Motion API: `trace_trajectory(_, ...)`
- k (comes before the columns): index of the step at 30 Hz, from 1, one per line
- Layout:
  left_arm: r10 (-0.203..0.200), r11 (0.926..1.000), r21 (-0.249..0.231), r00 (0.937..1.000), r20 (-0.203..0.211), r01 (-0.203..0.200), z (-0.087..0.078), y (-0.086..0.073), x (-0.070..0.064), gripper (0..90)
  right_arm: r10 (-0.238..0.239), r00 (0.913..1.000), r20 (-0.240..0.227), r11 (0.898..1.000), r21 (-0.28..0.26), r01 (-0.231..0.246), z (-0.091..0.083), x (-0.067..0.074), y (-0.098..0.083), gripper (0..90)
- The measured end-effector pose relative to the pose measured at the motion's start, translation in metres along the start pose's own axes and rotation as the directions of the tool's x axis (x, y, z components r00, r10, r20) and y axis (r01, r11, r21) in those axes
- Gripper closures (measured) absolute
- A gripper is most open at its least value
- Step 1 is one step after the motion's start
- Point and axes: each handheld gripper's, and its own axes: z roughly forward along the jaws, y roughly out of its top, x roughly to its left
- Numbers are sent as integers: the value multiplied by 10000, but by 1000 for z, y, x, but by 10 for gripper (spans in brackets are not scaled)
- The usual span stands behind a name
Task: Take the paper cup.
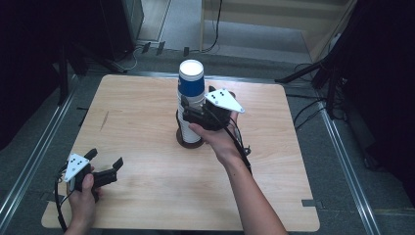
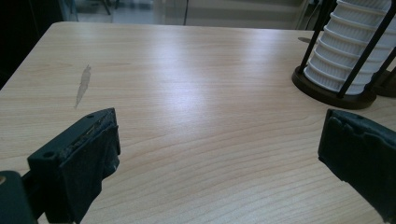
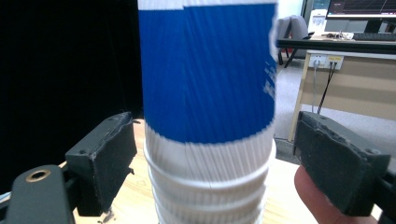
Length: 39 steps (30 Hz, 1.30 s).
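A tall stack of white ribbed paper cups (image 1: 188, 120) stands in a dark wire holder with a round base (image 1: 190, 141) near the table's middle. Its top cup (image 1: 191, 78) has a blue band. My right gripper (image 1: 186, 110) is at the stack's right side, level with the upper cups. In the right gripper view the blue-banded cup (image 3: 205, 70) stands between the jaws of my right gripper (image 3: 215, 142), and a narrow gap shows at each pad. My left gripper (image 1: 105, 159) rests open near the front left corner, with bare wood between its jaws (image 2: 219, 135).
The wooden table (image 1: 147, 112) has a grey scuff mark (image 2: 84, 84) on its left half. The holder's base (image 2: 327, 91) and cups (image 2: 345, 51) show at the far right of the left gripper view. A cable trails from the right gripper along the forearm. Stands and cables surround the table.
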Motion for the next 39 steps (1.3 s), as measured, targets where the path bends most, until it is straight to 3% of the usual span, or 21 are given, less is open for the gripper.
trace_trajectory(20,-22,10000,88,10000,20,22,1,0,1,0,-312,9992,243,9994,184,307,32,6,3,156)
trace_trajectory(31,-22,9999,116,10000,33,22,1,1,1,0,-290,9996,31,9993,241,289,34,4,5,171)
trace_trajectory(39,18,9999,131,10000,18,-18,1,1,1,0,-251,9997,10,9997,-42,251,31,4,12,176)
